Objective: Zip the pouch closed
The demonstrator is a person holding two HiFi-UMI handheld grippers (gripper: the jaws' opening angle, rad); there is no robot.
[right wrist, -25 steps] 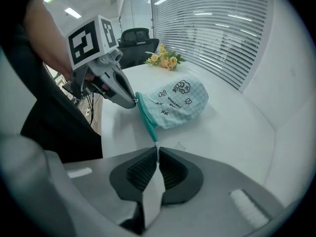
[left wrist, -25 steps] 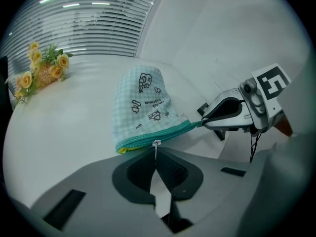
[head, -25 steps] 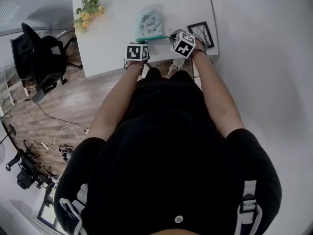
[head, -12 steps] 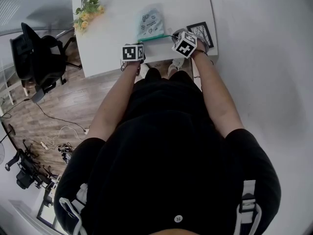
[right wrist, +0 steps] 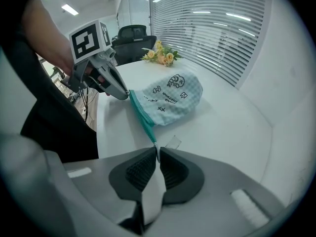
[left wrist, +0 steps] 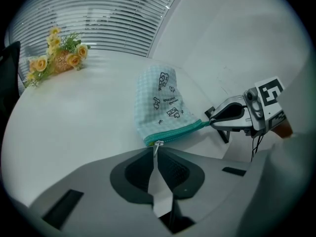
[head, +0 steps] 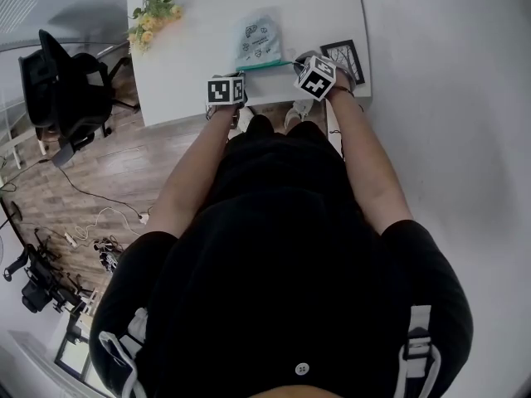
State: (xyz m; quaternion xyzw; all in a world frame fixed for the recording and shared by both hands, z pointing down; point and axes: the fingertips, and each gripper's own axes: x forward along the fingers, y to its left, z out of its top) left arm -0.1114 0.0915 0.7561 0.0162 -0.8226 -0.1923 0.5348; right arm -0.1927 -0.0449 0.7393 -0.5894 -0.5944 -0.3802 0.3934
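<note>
A light blue checked pouch [head: 255, 41] with cartoon prints lies on the white table [head: 191, 56]. Its teal zip edge [left wrist: 175, 132] faces me and is stretched taut and closed between the two grippers. My left gripper [left wrist: 157, 152] pinches the small metal zipper pull [left wrist: 157, 145] at the pouch's left end. Its jaws are opening, with the pull still between the pads. My right gripper [right wrist: 157, 152] holds the teal tape end [right wrist: 148, 127] at the right corner. Those jaws are also easing open slightly, with the tape still between them. Each gripper shows in the other's view, the right gripper [left wrist: 213, 122] and the left gripper [right wrist: 127, 95].
A bunch of yellow flowers [head: 153, 19] lies at the table's far left. A black picture frame [head: 342, 59] sits at the right, beside my right hand. A small clear scrap [right wrist: 173, 142] lies by the right jaws. A black office chair [head: 62, 89] stands on the wood floor to the left.
The left gripper slid a little to the left along the teal edge with the pull, then held still. The right gripper stayed at the pouch's right corner.
</note>
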